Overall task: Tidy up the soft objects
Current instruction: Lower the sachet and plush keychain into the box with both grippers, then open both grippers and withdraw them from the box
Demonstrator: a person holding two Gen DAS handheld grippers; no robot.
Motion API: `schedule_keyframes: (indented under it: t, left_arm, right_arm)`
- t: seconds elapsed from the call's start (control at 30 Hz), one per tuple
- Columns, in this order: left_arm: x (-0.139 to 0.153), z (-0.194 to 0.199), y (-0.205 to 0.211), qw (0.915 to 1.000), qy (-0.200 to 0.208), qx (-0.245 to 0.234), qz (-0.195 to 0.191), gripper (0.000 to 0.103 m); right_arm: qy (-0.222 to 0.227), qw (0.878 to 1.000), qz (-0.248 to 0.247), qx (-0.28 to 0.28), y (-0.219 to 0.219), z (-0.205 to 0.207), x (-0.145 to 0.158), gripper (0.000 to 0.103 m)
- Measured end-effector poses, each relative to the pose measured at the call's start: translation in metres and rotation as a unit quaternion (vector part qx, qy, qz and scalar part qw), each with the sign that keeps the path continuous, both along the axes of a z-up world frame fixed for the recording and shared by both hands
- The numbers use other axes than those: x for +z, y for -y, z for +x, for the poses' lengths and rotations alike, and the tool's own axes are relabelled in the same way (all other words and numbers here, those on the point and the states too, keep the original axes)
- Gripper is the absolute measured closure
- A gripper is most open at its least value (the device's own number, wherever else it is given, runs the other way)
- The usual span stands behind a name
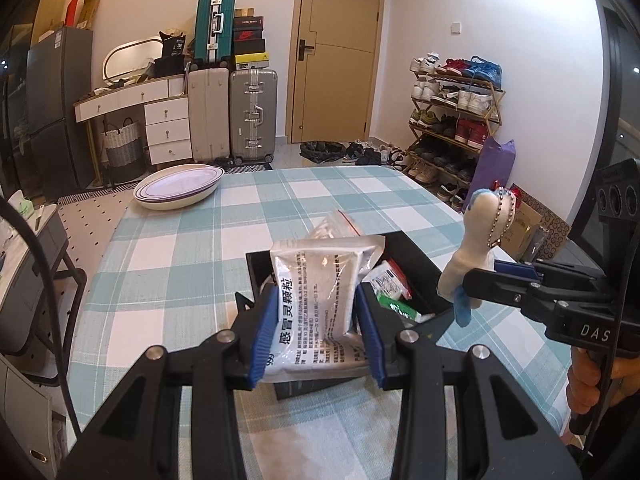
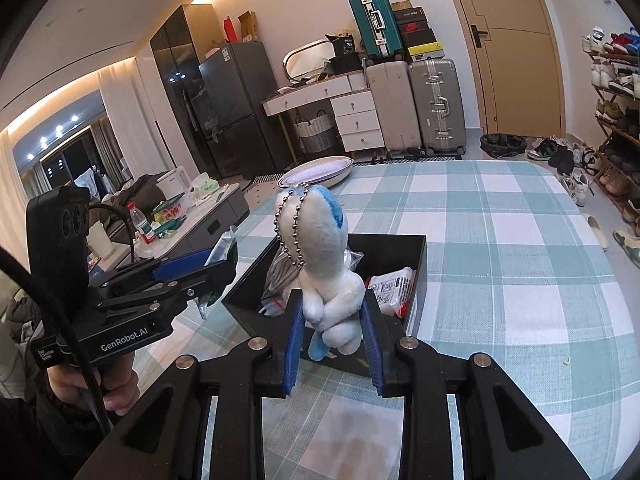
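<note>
1. Jaws of my left gripper (image 1: 316,322) are clamped on a silver sachet (image 1: 320,300), held above the black box (image 2: 412,256).
2. Jaws of my right gripper (image 2: 331,330) squeeze a white plush toy (image 2: 324,264) over that box on the checked bench (image 2: 500,240).

We are in a lived-in home, in a room that serves as entry and storage at once. A tan door (image 1: 334,50) stands in the far wall, with a shoe rack (image 1: 454,120) full of sneakers beside it and more shoes on the floor. Suitcases (image 1: 232,114) and shoeboxes are stacked by a white dresser (image 1: 160,120). We also see a fridge (image 2: 236,108), a laundry basket (image 1: 122,148), plates (image 1: 178,188), and a surface (image 1: 168,248) under a checked cloth.
</note>
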State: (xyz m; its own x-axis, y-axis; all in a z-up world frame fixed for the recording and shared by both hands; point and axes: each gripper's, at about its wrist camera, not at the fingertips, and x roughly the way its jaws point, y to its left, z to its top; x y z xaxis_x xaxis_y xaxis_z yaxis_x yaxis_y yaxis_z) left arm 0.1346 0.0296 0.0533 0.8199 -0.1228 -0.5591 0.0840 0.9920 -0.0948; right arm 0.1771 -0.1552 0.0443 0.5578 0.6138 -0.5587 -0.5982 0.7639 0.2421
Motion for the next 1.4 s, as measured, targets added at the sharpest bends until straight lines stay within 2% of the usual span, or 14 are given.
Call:
schedule_keyframes:
  t: [0.37,0.8,1.03,1.13,1.2,1.33,1.37,1.4]
  left_arm:
    - [-0.008,0.028,-0.014,0.9997,-0.008,0.021,-0.003,0.065]
    - [-0.027,0.058,-0.009,0.9995,-0.027,0.013,-0.008,0.065]
    - [-0.032,0.062,0.001,0.9995,-0.030,0.003,0.009,0.064]
    - [-0.032,0.062,0.003,0.9994,-0.030,0.002,0.014,0.063]
    - [-0.031,0.061,0.002,0.9994,-0.031,0.003,0.013,0.058]
    - [-0.030,0.058,0.000,0.9994,-0.033,0.002,0.009,0.054]
    - [-0.030,0.057,0.001,0.9994,-0.033,0.002,0.011,0.048]
    - [-0.029,0.055,0.002,0.9994,-0.031,0.002,0.014,0.042]
  right_arm:
    - [-0.026,1.000,0.000,-0.008,-0.010,0.031,-0.010,0.075]
    - [-0.061,0.997,-0.043,-0.016,-0.026,0.057,-0.032,0.075]
    - [-0.049,0.996,-0.067,-0.022,-0.036,0.063,-0.037,0.075]
    - [-0.040,0.997,-0.067,-0.023,-0.036,0.062,-0.035,0.068]
    - [-0.026,0.997,-0.068,-0.026,-0.033,0.059,-0.032,0.060]
    - [-0.013,0.997,-0.067,-0.024,-0.027,0.054,-0.028,0.054]
    - [-0.009,0.997,-0.069,-0.024,-0.025,0.052,-0.027,0.050]
    - [-0.004,0.997,-0.073,-0.025,-0.023,0.049,-0.025,0.041]
